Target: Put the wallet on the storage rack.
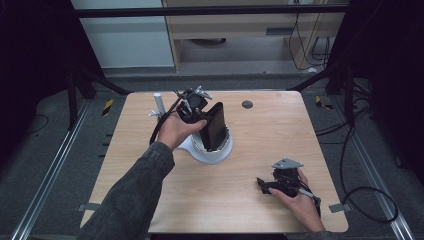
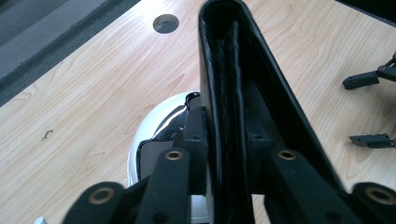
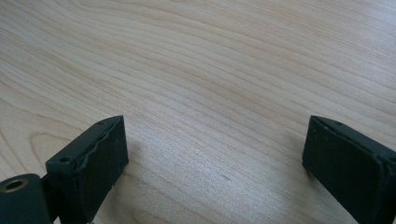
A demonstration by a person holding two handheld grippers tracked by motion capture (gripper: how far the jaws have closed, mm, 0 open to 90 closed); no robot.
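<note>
Black wallet (image 1: 215, 126) was pinched in left tool (image 2: 224, 154) over white holder (image 1: 220, 150) mid-surface; release judged next; right tool (image 3: 215, 154) spread, idle.

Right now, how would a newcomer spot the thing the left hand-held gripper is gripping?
Start at the light wooden table; near its middle sits a round white base. The flat black rectangular case stands upright in it, clamped by the left hand-held gripper, the tallest dark item there.

left tongs (image 1: 202, 117) apparently clamped, right tongs (image 1: 267, 186) spread wide.
</note>
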